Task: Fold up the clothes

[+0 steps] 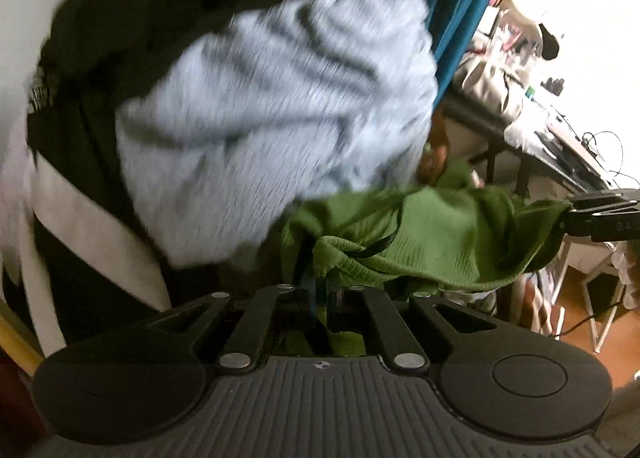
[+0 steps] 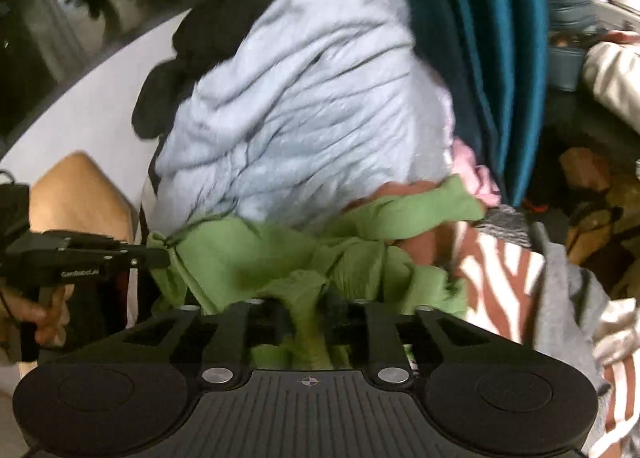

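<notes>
A green knit garment (image 1: 440, 230) hangs stretched between both grippers, in front of a clothes pile. In the left wrist view, my left gripper (image 1: 316, 286) is shut on a bunched edge of it, with a thin black cord trailing across the fabric. My right gripper (image 1: 570, 214) pinches the far right corner. In the right wrist view, the green garment (image 2: 240, 254) bunches into my right gripper (image 2: 308, 306), which is shut on it. My left gripper (image 2: 160, 256) grips the left corner, and a hand (image 2: 44, 314) holds its handle.
A pale blue fluffy garment (image 1: 280, 98) tops the pile, beside black clothing (image 1: 140, 18) and a teal cloth (image 2: 500, 58). A brown-and-white striped cloth (image 2: 500, 278) and a pink piece (image 2: 472, 170) lie to the right. White tabletop (image 2: 100, 78) shows at left. A cluttered desk (image 1: 560, 130) stands behind.
</notes>
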